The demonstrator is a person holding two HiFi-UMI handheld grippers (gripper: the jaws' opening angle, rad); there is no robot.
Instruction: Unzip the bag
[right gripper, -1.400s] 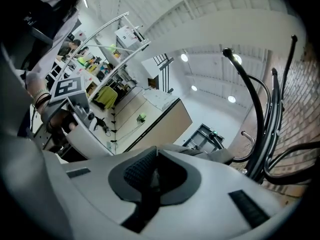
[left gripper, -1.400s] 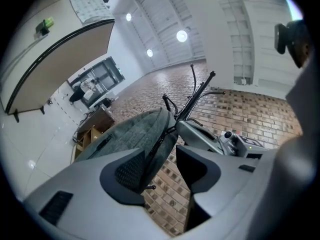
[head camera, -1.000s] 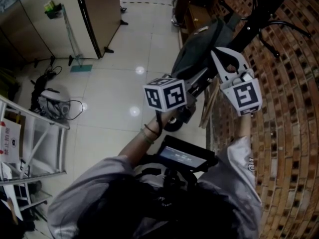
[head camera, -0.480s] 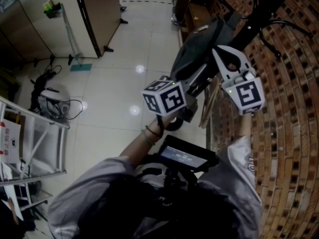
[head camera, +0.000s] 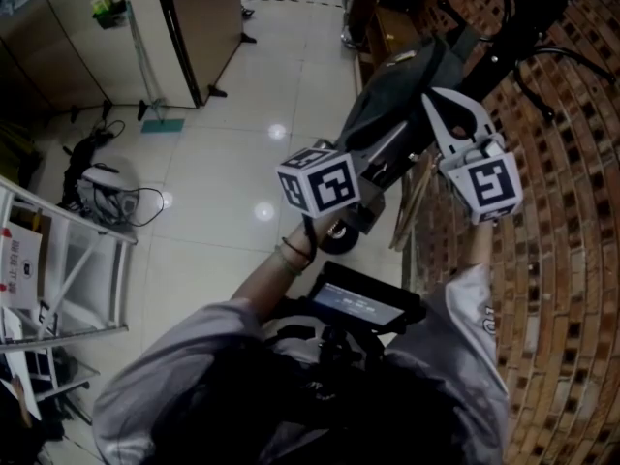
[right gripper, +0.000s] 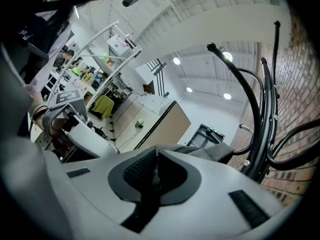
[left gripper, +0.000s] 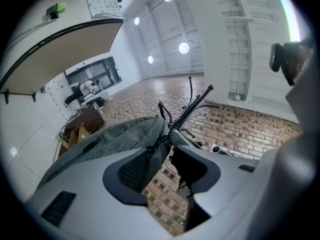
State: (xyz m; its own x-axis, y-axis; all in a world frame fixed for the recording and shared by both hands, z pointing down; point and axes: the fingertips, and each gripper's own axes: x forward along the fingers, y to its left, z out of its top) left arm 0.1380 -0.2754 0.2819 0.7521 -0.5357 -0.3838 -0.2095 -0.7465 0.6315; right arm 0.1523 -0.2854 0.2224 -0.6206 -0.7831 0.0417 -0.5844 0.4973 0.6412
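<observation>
Two right fingers (right gripper: pixel 137 171) pinch a small dark tab (right gripper: pixel 153 177) between them but are opening, so it may slip; left fingers (left gripper: pixel 132 171) stand wide by the bag (head camera: pixel 392 105)

One grey bag (head camera: pixel 395 95), one black coat stand (right gripper: pixel 257 160) (its curved arms overlap, uncountable), one flat mop (head camera: pixel 162 125), one white metal rack (head camera: pixel 68 215), one brick wall (head camera: pixel 567 289), one chest-mounted screen (head camera: pixel 356 303)
</observation>
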